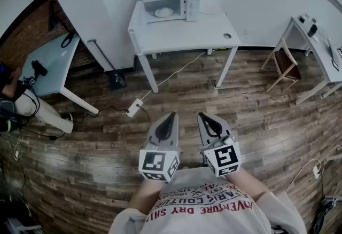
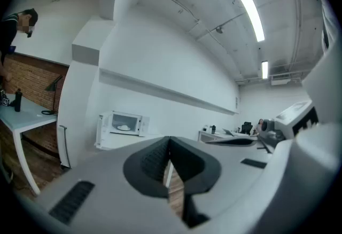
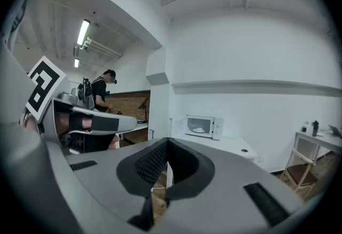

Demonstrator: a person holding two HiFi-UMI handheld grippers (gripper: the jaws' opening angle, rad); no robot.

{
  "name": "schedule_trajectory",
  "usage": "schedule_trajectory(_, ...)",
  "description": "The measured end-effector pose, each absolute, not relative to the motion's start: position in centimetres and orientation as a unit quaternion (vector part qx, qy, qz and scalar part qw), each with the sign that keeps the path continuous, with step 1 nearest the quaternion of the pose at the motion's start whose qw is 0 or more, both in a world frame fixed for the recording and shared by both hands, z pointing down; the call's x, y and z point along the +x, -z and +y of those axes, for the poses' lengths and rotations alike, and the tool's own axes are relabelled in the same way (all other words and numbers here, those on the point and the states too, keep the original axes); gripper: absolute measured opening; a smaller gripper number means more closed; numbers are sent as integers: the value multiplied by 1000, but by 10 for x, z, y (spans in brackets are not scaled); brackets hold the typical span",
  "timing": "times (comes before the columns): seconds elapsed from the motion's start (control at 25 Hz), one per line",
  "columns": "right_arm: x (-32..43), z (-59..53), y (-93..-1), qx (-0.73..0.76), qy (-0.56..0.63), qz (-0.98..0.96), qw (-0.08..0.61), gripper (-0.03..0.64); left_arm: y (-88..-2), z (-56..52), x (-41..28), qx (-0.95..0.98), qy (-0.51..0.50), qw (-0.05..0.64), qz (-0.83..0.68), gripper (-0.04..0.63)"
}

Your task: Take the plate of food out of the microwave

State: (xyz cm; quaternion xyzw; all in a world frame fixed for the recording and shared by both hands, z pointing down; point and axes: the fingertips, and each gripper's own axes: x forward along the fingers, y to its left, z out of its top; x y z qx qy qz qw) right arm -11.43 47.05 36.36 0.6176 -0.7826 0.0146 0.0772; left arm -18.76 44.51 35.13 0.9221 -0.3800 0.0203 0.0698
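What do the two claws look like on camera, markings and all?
The left claw and right claw are tapered light-grey shells with dark ribbed pads; each carries a white cube with black square markers. The person wears a white T-shirt with red lettering.

Floor to the microwave is open; one cable crosses.

Your head camera looks steeply down from well back; both gripper cameras face forward, all three sharing the far microwave.
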Motion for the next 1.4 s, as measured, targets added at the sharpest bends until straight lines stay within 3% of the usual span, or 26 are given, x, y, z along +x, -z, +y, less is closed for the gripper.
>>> schedule_trajectory(0.88,-116,455,-375,631,-68,-773,21,9,-377,428,-201,925,-27,112,-362,6)
schedule_trajectory(1.4,-36,317,-366,603,-51,-796,4,9,-381,304,-141,905,-29,101,-413,6)
